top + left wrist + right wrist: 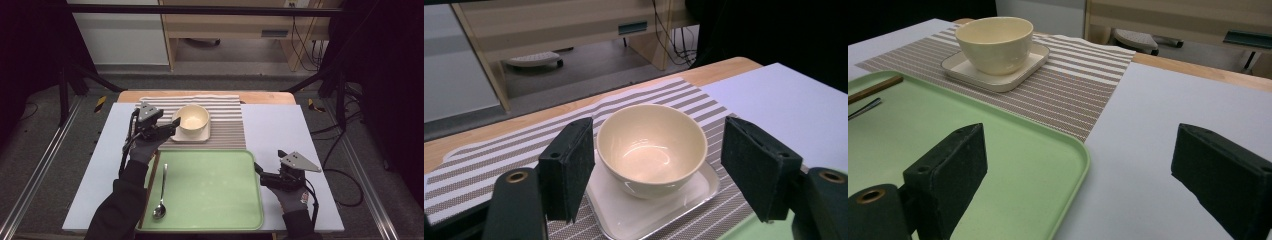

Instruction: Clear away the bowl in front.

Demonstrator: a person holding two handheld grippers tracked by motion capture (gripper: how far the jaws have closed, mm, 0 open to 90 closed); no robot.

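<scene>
A cream bowl (193, 118) stands on a small square white plate (191, 135) on the striped placemat (227, 127). My left gripper (172, 127) is just left of the bowl, pointing at it. In the left gripper view the bowl (651, 147) sits ahead between the open jaws of that gripper (656, 131), and I see no pad pressing on it. My right gripper (261, 172) is at the right edge of the green tray (215, 200). The right gripper (1083, 145) is open with nothing in it, straddling the tray's rim (1074, 165).
A metal spoon (161, 196) lies at the left of the tray, beside a brown stick (150, 182) along the tray's left rim. The pale mat (280, 130) covers the table. A wooden strip of table edge (265, 96) runs behind the placemat.
</scene>
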